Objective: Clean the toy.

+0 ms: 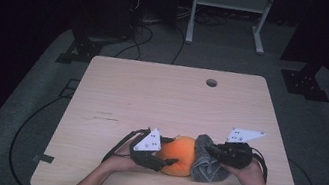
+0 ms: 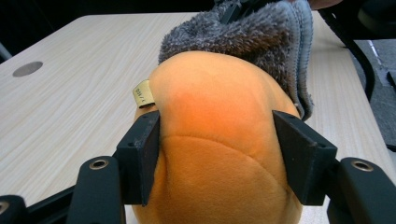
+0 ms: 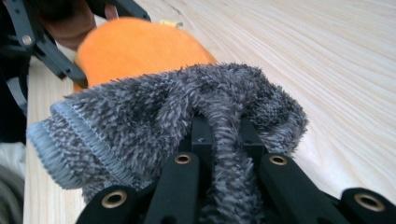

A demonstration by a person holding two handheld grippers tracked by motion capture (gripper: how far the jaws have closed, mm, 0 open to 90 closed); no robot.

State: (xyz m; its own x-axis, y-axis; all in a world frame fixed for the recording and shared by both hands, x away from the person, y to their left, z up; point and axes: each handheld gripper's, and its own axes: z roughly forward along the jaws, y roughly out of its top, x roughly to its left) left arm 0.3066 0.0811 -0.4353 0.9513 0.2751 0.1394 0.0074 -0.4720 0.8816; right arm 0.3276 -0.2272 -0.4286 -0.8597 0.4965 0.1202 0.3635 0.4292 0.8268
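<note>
With our left gripper we clamp the orange plush toy near the table front edge. Our right gripper pinches a fold of the grey fluffy cloth, touching the toy's right side.

A pale wood-grain table fills the middle of the high view, its far edge toward the top of the frame. A round hole sits near that far edge, right of centre. A faint dark scuff marks the top left of centre. At lower centre an orange plush rests on the table, with a grey cloth touching its right side.
</note>
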